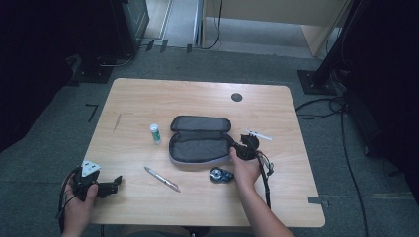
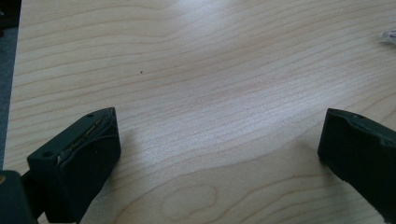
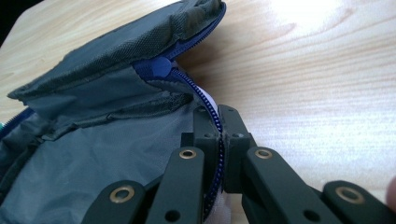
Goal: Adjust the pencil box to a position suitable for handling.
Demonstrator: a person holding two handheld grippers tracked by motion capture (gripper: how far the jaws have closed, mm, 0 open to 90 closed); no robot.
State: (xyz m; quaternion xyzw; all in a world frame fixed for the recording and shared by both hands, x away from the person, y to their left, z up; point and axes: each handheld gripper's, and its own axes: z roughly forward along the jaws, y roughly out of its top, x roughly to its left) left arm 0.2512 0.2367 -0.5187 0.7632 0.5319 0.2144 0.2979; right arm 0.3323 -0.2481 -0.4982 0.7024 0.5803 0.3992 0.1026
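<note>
A grey pencil case (image 1: 200, 139) lies unzipped and spread flat at the middle of the wooden table (image 1: 143, 98). My right gripper (image 1: 236, 148) sits at the case's right end. In the right gripper view its jaws are shut on the blue zipper edge (image 3: 215, 135) of the pencil case (image 3: 93, 140), the grey lining spreading to the left. My left gripper (image 1: 114, 186) rests near the table's front left corner. In the left gripper view its fingers (image 2: 79, 158) stand wide apart over bare wood, nothing between them.
A white glue stick (image 1: 155, 133) with a green cap lies left of the case. A silver pen (image 1: 162, 178) lies in front of it. A blue round object (image 1: 221, 175) sits by my right hand. A white pen (image 1: 259, 134) lies to the right. A dark cable hole (image 1: 236, 97) marks the far edge.
</note>
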